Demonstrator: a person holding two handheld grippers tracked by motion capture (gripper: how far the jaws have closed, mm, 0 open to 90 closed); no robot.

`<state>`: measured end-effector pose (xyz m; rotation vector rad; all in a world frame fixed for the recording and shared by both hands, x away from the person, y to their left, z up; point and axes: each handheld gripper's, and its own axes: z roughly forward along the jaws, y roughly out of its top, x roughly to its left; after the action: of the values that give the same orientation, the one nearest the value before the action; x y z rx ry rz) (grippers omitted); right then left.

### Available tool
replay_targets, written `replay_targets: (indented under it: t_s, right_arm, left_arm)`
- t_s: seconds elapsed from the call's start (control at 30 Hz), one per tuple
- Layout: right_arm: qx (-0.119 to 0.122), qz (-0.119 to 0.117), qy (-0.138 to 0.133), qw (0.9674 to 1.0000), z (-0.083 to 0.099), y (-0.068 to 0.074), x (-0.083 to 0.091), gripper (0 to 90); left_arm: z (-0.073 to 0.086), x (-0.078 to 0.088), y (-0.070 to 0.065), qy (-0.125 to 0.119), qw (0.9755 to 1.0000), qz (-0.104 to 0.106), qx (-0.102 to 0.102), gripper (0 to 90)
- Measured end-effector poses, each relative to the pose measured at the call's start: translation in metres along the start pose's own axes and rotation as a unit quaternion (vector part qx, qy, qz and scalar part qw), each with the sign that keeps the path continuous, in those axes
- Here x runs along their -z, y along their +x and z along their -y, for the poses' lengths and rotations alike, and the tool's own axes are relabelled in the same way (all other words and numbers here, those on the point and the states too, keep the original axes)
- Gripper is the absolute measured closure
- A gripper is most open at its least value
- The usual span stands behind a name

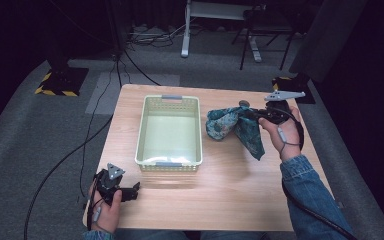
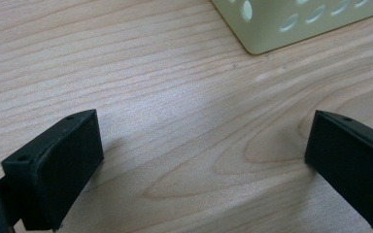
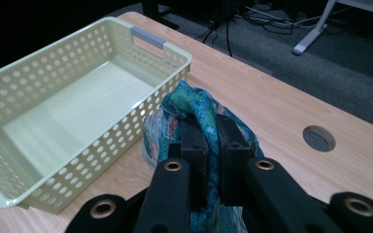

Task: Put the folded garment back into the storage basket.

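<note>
Teal cloth (image 1: pixel 232 126) pinched in raised right tongs (image 1: pixel 254 114); left tongs (image 1: pixel 136 189) spread, low.

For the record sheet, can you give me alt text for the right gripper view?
The right gripper has its two black jaws shut on a bunched teal patterned cloth, held just beside the empty pale green perforated basket on the wooden table. A round hole is in the tabletop to the right.

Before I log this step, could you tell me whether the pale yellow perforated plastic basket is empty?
Empty: the pale yellow perforated plastic basket shows a bare floor; the teal patterned cloth hangs outside it from the right gripper.
</note>
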<state>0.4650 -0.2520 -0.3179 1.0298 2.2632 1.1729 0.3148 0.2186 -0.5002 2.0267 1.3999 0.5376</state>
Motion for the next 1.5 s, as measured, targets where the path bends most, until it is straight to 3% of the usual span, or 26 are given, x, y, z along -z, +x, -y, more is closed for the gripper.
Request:
replay_targets:
  t_s: [1.5]
  right_arm:
    - [0.017,0.009,-0.053,0.9984,-0.061,0.016,0.005,83.6]
  left_arm:
    - [0.0,0.0,0.0,0.0,1.0,0.0,0.0,0.2]
